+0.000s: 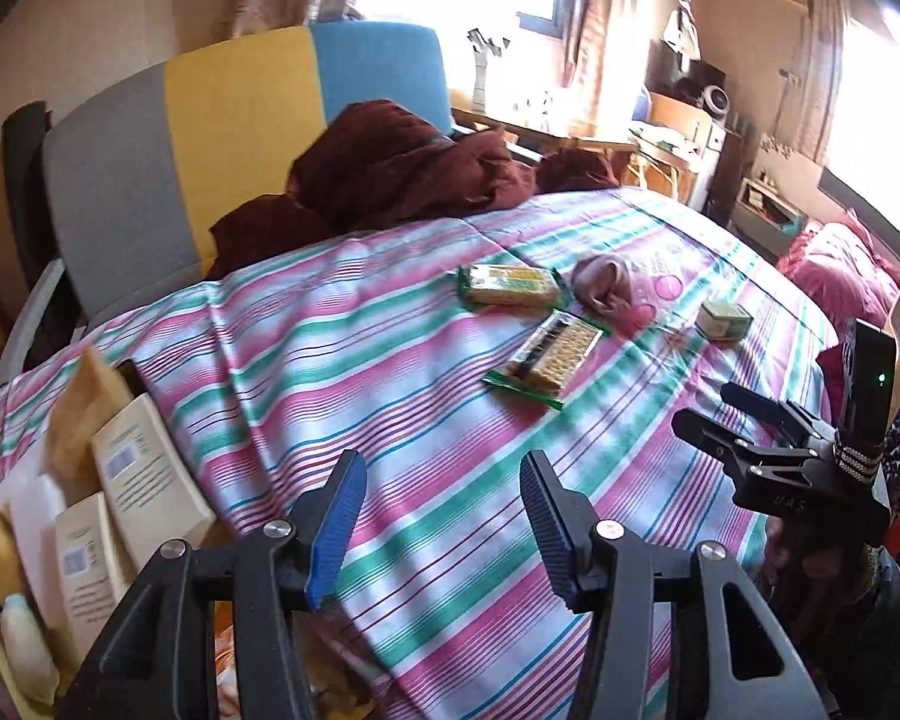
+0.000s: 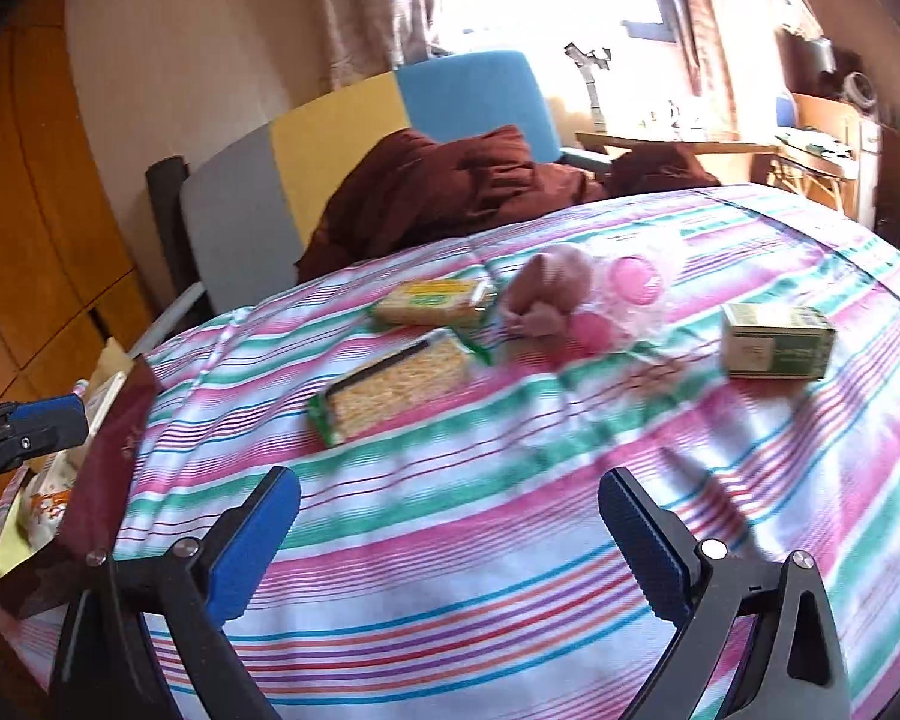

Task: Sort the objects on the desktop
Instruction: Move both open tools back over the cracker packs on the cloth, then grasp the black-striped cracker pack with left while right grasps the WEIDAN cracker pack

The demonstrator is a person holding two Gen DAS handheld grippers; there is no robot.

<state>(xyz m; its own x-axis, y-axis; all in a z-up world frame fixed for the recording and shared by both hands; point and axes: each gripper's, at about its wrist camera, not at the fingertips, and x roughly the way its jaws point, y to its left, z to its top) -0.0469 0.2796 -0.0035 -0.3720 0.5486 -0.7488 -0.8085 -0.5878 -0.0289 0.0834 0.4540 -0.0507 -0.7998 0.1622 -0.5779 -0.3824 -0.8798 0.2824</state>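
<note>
Both grippers are held above the near edge of the striped cloth (image 2: pixel 426 546), with all task objects ahead of them. The left gripper (image 1: pixel 444 516) has its blue pads spread apart and holds nothing. The right gripper (image 2: pixel 450 546) is likewise spread wide and empty.

Landmark: the nearer cracker packet (image 2: pixel 399 387), a flat clear wrapper with green ends.

- Nearer cracker packet: lies flat on the cloth, ahead of both grippers. From the right gripper it is ahead and slightly left; from the left gripper (image 1: pixel 549 360) it is ahead and to the right. Its long axis runs diagonally, near-left to far-right. A grasp across the short side would call for turning the jaws square to that diagonal.
- Second cracker packet (image 2: pixel 432 301): just beyond the landmark, long axis roughly crosswise.
- Rolled pinkish cloth item (image 2: pixel 549 294): beyond and right of the landmark, next to a clear bag of pink round items (image 2: pixel 624 294); whether they touch cannot be told.
- Small green box (image 2: pixel 777 341): well to the right of the landmark, on its long side.
- Books and paper packets (image 1: pixel 132 480): well to the left of the landmark, at the cloth's left edge.

Judgement: the right gripper appears nearer to the landmark packet and to the green box. Whether the grouping at the left edge is a sorted set cannot be determined.
</note>
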